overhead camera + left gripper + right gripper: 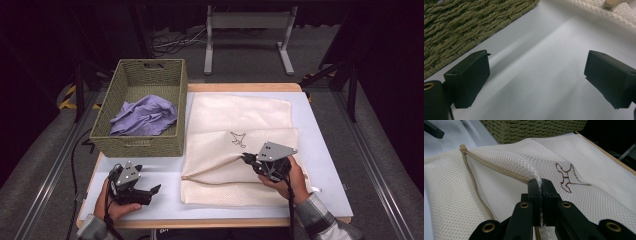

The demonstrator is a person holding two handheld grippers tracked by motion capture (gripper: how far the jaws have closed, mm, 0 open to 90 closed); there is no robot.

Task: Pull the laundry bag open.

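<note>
At lower left, the left tongs (146, 192) hover apart over the bench (325, 165), below the basket (142, 145). Right of centre, the right tongs (246, 158) are clamped on the mesh bag (240, 115), lifting its zipper edge.

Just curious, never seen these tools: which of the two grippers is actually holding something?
The right gripper: its jaws are pinched shut on the cream mesh bag beside its zipper. The left gripper is open over bare table.
</note>
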